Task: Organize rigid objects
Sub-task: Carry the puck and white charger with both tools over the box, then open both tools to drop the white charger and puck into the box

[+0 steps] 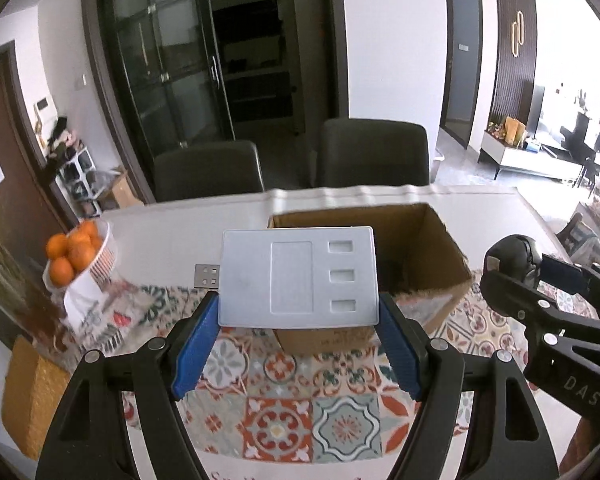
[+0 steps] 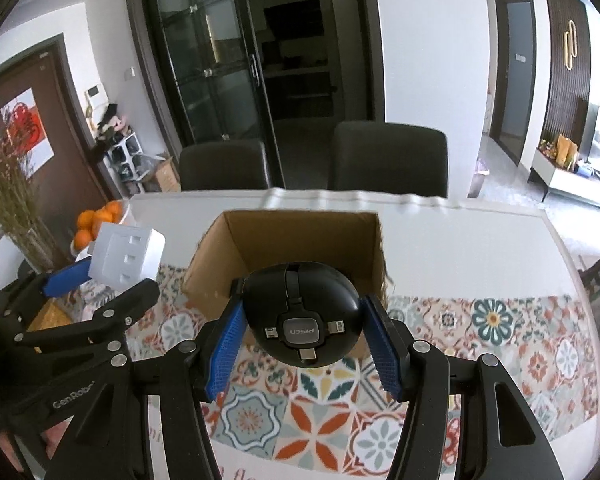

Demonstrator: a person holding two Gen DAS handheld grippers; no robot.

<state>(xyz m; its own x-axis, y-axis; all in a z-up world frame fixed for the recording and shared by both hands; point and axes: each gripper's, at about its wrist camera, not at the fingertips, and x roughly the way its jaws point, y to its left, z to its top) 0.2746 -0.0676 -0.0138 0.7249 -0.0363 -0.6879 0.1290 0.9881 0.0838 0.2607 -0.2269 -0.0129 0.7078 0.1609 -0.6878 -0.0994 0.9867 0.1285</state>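
Left tongs [image 1: 299, 312] clamp the white USB hub [image 1: 299, 276] by its side edges; right tongs [image 2: 302, 326] clench the black cable reel [image 2: 302, 314] — both held up before the open cardboard box [image 2: 300, 236] on the desk [image 2: 460, 248], probably for dropping in.

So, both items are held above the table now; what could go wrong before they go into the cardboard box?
1. The left hand-held gripper grips the flat white plastic USB adapter only near its lower corners, so it may tilt or slip out.
2. The right hand-held gripper clamps the round glossy black cable reel on curved sides, so it may squirt free.
3. Both approach the one open brown cardboard box closely and might collide.
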